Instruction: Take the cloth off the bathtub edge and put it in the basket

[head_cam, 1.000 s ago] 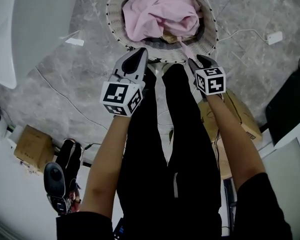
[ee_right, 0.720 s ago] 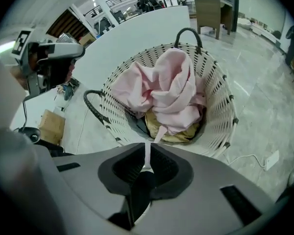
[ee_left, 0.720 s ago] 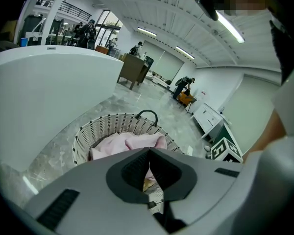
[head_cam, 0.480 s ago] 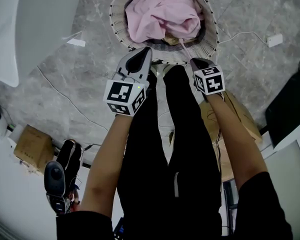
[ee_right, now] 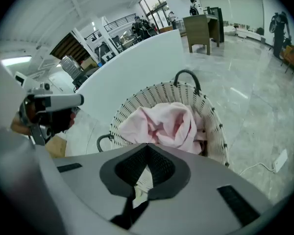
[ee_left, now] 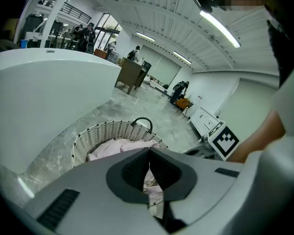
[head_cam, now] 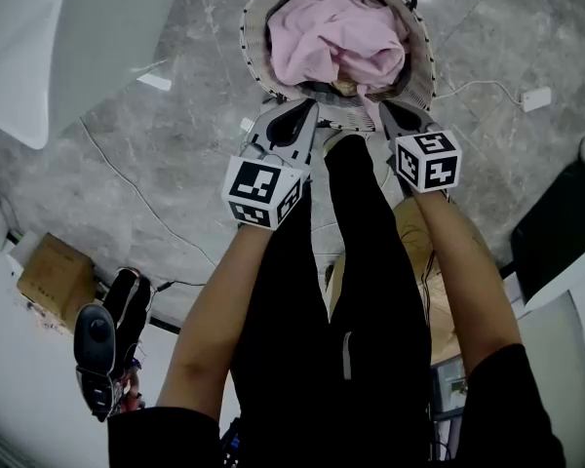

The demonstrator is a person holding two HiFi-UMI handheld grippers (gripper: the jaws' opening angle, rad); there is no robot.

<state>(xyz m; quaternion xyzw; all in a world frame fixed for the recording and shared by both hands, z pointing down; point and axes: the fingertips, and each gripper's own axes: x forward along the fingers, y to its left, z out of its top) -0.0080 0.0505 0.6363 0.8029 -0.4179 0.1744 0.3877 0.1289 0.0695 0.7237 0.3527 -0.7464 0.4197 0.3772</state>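
cloth (head_cam: 336, 42): pink, heaped inside the basket (head_cam: 253, 47), bulging up to its rim | basket: white wicker, on the grey marble floor (head_cam: 175, 154), near the bathtub (head_cam: 39, 57) | left gripper (head_cam: 308, 107): jaws pressed together, nothing between them, at the basket's near rim | right gripper (head_cam: 386, 108): jaws together too, empty, alongside

Colours & patterns noted
Cloth (head_cam: 336, 39) pink; basket (head_cam: 253, 42) white weave w/ blk dots; floor (head_cam: 175, 154) grey-veined; bathtub (head_cam: 49, 57) white; blk/wht squares printed on left gripper (head_cam: 310, 107) & right gripper (head_cam: 387, 107).
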